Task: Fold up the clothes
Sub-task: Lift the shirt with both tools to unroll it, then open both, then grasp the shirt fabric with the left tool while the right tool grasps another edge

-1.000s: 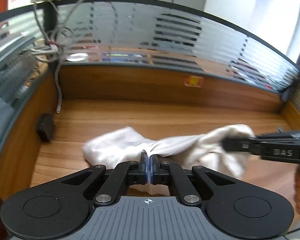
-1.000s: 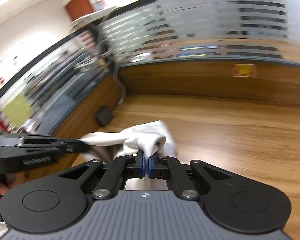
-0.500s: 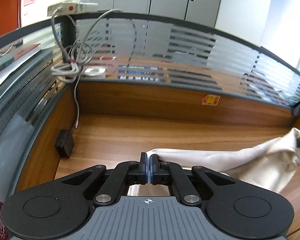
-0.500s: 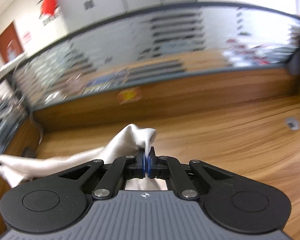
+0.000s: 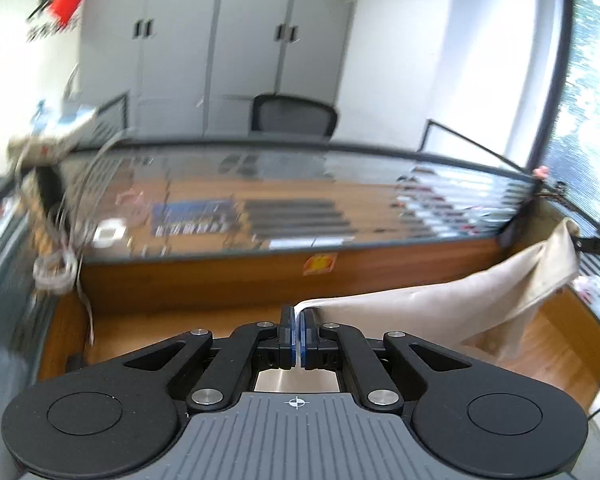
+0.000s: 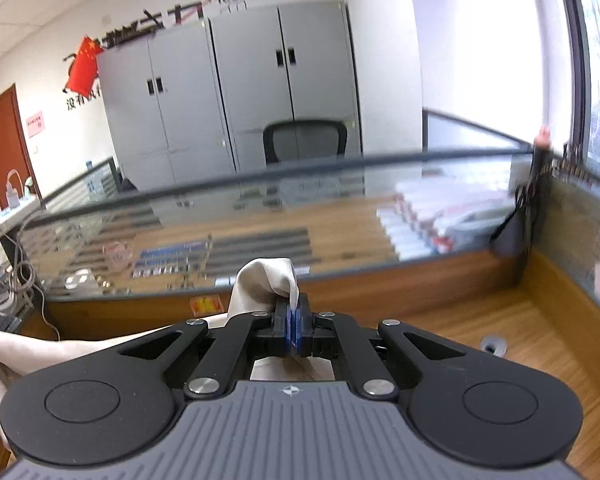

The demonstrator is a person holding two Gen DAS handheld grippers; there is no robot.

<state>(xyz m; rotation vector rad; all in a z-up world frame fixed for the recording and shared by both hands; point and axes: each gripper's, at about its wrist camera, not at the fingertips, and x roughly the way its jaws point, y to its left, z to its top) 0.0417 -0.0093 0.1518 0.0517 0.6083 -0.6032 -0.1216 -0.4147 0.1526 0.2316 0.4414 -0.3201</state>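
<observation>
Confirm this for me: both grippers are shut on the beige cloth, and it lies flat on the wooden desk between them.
Not quite. Both the left gripper and the right gripper are shut on the beige cloth, but it does not lie flat: the left wrist view shows it hanging in the air above the wooden desk, stretched between them.

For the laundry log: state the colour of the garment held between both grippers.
Plain cream-beige fabric garment, no pattern; left wrist view shows it best.

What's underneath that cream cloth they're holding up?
Under the cream cloth, stretched between the left gripper and right gripper, bare wooden desk shows. Its hanging right end hides the desk directly behind it.
</observation>
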